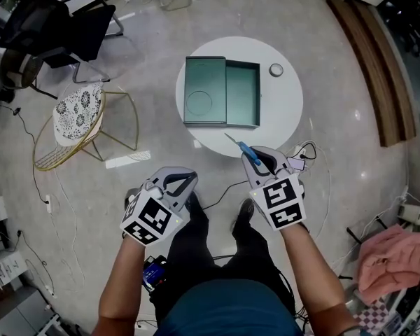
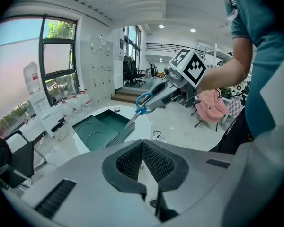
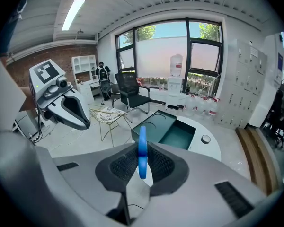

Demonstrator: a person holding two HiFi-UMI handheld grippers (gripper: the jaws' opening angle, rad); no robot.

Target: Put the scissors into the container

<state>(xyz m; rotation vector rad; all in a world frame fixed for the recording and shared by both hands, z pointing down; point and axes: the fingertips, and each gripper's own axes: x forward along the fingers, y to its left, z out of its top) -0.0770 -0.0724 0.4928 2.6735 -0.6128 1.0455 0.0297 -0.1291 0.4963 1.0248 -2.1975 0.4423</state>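
Round white table (image 1: 287,117): load being noted.
A dark green container (image 1: 242,93) is being carried near the middle, open, its lid (image 1: 204,89) being kept flat against its left side; a small round grey piece (image 1: 276,69) is being borne just off its far right corner.

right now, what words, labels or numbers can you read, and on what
None readable.
Cubes on left gripper and right gripper: square patterns, no letters.
Bottles by the window: labels too small.
Container, scissors: no print visible.
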